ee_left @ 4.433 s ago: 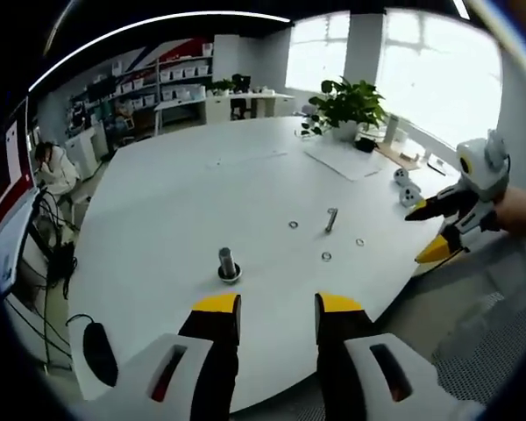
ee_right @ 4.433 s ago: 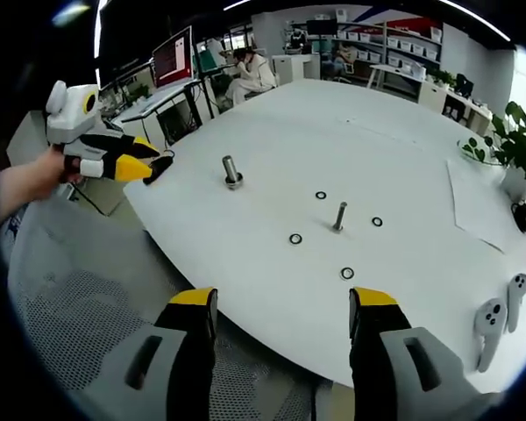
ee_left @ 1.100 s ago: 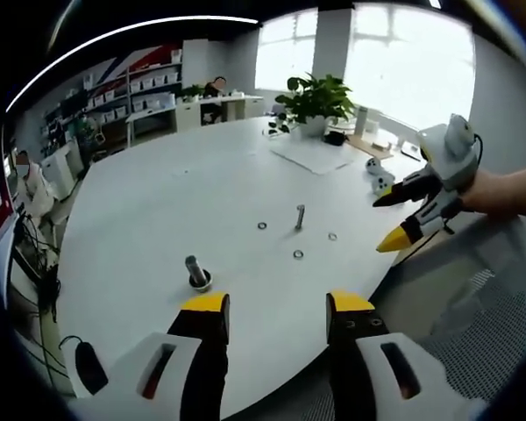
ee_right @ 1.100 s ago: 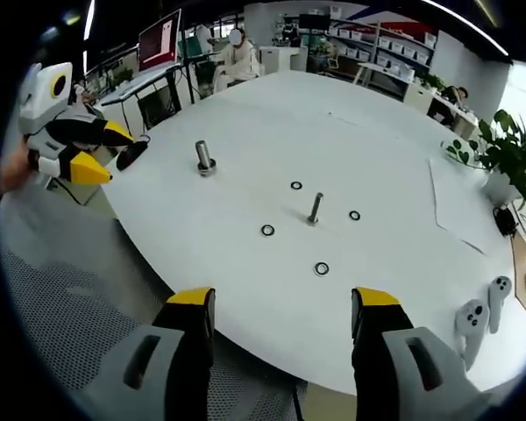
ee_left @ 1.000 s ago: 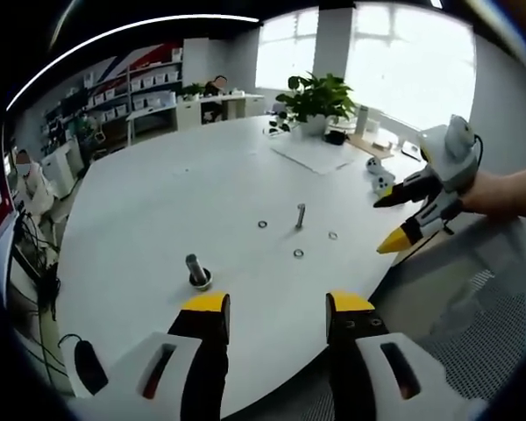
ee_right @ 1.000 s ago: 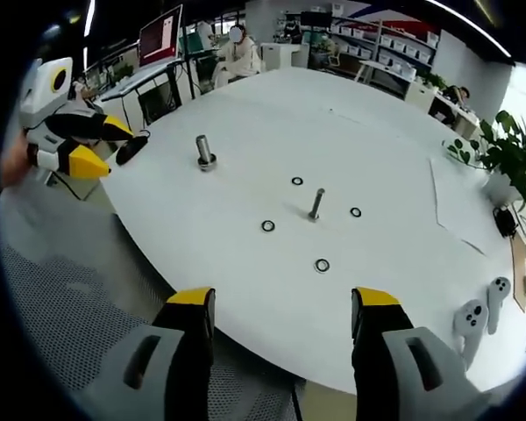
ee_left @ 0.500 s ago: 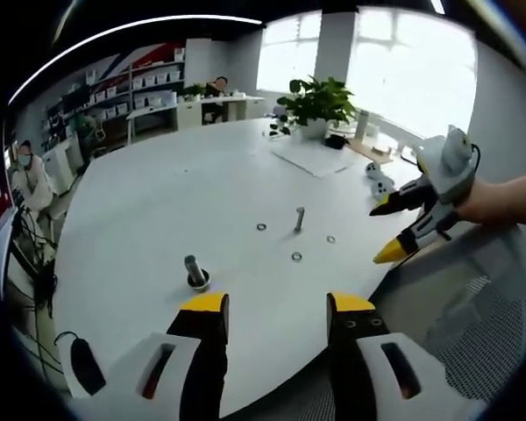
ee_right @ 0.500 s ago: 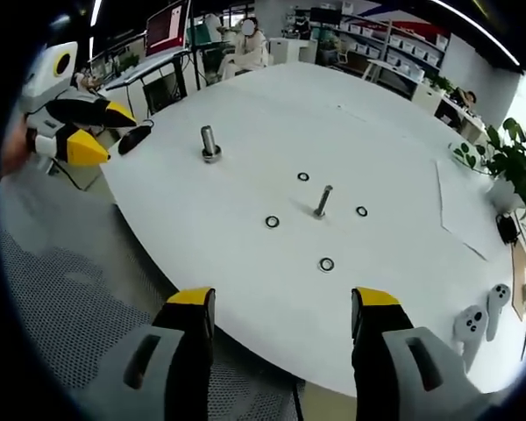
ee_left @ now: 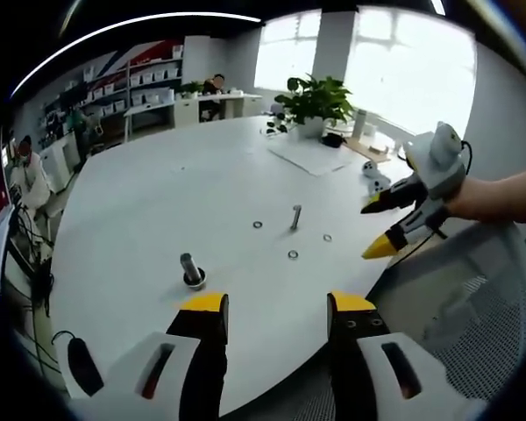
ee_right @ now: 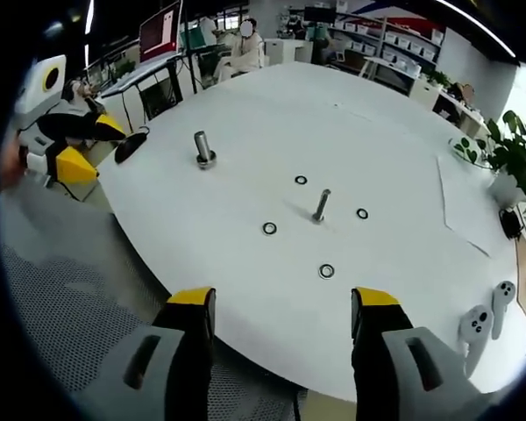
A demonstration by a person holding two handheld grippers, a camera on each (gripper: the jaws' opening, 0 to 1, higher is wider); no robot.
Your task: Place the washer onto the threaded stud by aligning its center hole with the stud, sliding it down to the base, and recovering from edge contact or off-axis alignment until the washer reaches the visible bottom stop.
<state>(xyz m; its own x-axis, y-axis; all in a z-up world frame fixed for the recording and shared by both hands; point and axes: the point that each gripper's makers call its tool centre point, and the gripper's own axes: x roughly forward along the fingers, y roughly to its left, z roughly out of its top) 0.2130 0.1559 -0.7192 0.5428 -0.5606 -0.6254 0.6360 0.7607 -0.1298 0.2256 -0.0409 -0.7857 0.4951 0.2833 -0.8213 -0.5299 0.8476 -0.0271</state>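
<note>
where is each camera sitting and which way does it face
Left gripper view: rides the left hand-held gripper off the table's edge, facing across it toward the windows; the right hand-held gripper and a forearm enter from the right.
Right gripper view: rides the right hand-held gripper, facing toward the shelves; the left hand-held gripper appears at left.
Shared: threaded stud, washers, potted plant.

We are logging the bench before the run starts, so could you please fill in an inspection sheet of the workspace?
Surface: round white table.
Job's things: thin stud upright; four washers flat around it, none threaded on.
Clutter: thicker post, paper sheet, two controllers, black mouse.
Grippers: left gripper and right gripper open, empty, off the table edge.
Cables: nothing seen on the table.
Surroundings: potted plant, shelves, seated person.
</note>
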